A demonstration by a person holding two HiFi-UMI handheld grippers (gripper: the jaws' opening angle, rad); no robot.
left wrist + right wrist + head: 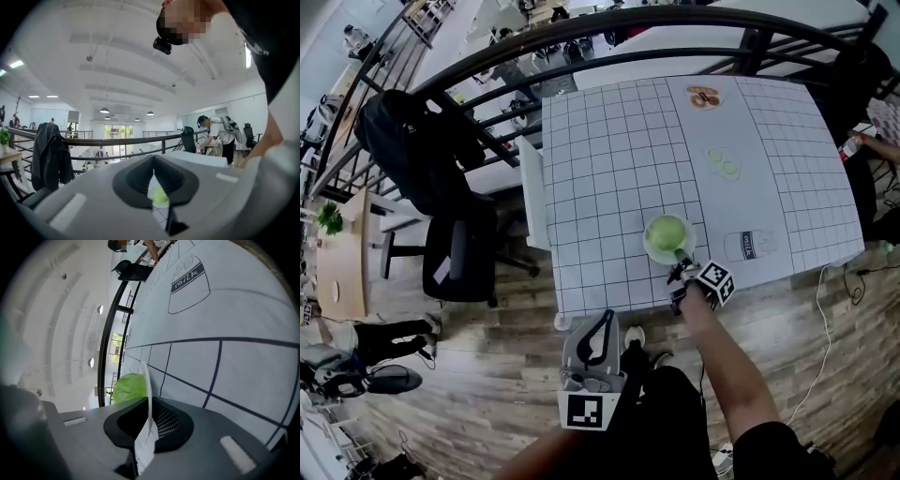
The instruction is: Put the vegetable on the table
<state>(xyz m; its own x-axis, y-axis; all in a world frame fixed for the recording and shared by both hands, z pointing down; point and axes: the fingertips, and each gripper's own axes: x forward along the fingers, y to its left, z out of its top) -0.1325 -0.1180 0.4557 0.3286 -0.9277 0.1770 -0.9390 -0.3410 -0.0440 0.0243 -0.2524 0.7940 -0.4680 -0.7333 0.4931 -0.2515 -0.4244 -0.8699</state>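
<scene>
Between the right tongs [680, 270] sits the pinched rim of the plate [647, 242], likely for tipping the vegetable [667, 231] onto the worktop [609, 150]; left tongs [605, 321] hang closed, empty.

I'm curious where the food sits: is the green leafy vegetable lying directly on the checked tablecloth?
No, the green leafy vegetable sits on a round white plate whose rim the right claw pinches.
</scene>
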